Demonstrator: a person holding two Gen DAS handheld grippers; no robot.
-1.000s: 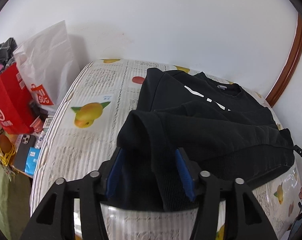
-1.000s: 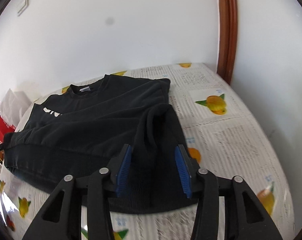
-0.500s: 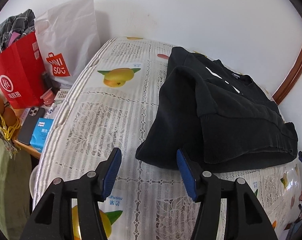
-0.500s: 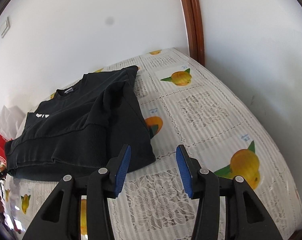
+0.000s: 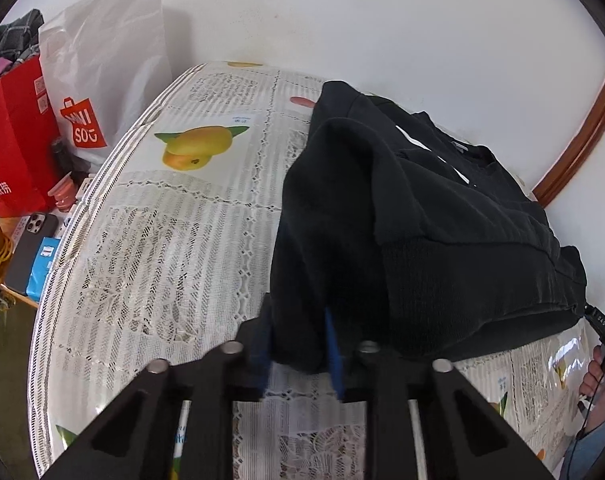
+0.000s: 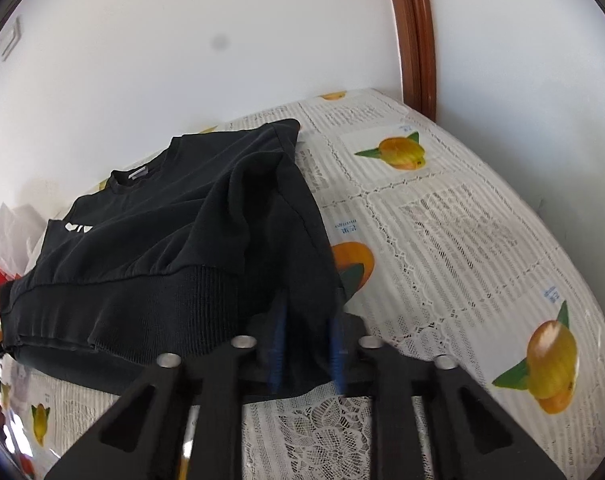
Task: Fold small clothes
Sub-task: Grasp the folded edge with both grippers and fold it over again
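A black sweatshirt (image 5: 442, 220) with white print lies on the table (image 5: 162, 240), its sleeves folded in over the body. The left gripper (image 5: 298, 348) is at the garment's near left corner; its jaws are closing, and bunched black cloth fills the gap between the blue pads. In the right wrist view, the right gripper (image 6: 307, 346) is at the near right corner of the sweatshirt (image 6: 182, 232). Its jaws are closing too, with the hem cloth pinched between them.
A lace-patterned cloth with mango prints covers the table (image 6: 462, 240). Left of it stand a red bag (image 5: 14, 140) and a white bag (image 5: 106, 60), with a phone (image 5: 30, 248) below. A person's hand (image 5: 600, 376) shows at the right edge. A wooden door frame (image 6: 416, 40) rises behind.
Half a second ago both grippers hung open just short of the sweatshirt's near edge. Both have since sunk onto the near corners and their jaws have narrowed around the cloth.
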